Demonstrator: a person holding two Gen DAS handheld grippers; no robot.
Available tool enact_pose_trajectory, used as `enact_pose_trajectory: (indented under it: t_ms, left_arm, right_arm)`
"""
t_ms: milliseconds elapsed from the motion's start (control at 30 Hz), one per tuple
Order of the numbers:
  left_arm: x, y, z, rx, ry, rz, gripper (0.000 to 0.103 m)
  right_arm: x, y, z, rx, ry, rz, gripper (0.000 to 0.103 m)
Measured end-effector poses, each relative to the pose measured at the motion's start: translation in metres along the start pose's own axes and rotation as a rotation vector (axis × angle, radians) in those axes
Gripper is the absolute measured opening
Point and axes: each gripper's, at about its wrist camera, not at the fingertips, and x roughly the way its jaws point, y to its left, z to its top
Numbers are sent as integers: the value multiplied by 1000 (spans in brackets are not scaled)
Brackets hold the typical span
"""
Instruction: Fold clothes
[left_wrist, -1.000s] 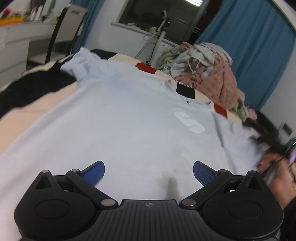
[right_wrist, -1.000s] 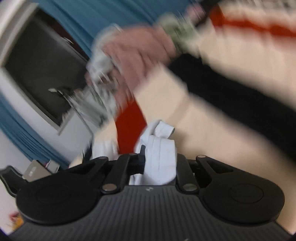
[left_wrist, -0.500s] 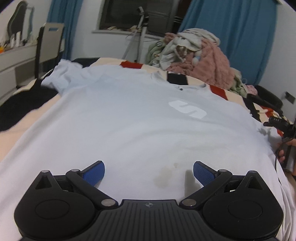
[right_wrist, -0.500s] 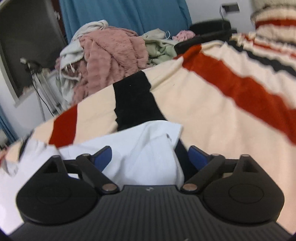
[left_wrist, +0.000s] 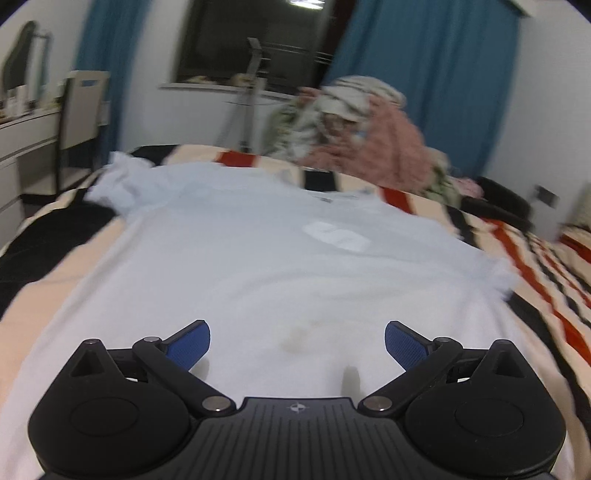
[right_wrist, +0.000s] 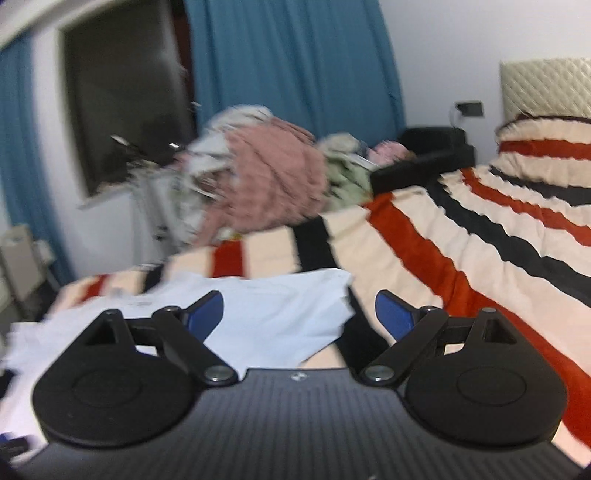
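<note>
Bedroom with blue curtains (left_wrist: 424, 85) and a bed under a striped blanket (right_wrist: 480, 258). A pale blue T-shirt (left_wrist: 258, 258) lies spread flat on the blanket, collar at the far end. The left gripper (left_wrist: 297, 345) hangs over its near hem, jaws wide apart, holding nothing. The right gripper (right_wrist: 299, 314) is likewise wide open and empty, above one sleeve. A white chest print is too blurred to read. A heap of clothes (left_wrist: 365, 136) sits beyond the bed.
</note>
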Motion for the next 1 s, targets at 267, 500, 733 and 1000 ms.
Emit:
enact_pose_trajectory:
  t_ms: [267, 500, 733, 1000]
  left_arm:
    - [-30, -55, -31, 110, 111, -293, 89]
    - [-13, -106, -80, 61, 351, -560, 56]
    - [-11, -152, -109, 192, 402, -609, 3]
    - [-8, -217, -135, 247, 459, -654, 4]
  right_arm:
    - [-141, 7, -61, 173, 32, 206, 90]
    - [-148, -1, -70, 225, 6, 231, 90]
    - [-136, -30, -76, 382, 49, 267, 91]
    - [-150, -16, -76, 278, -4, 255, 92]
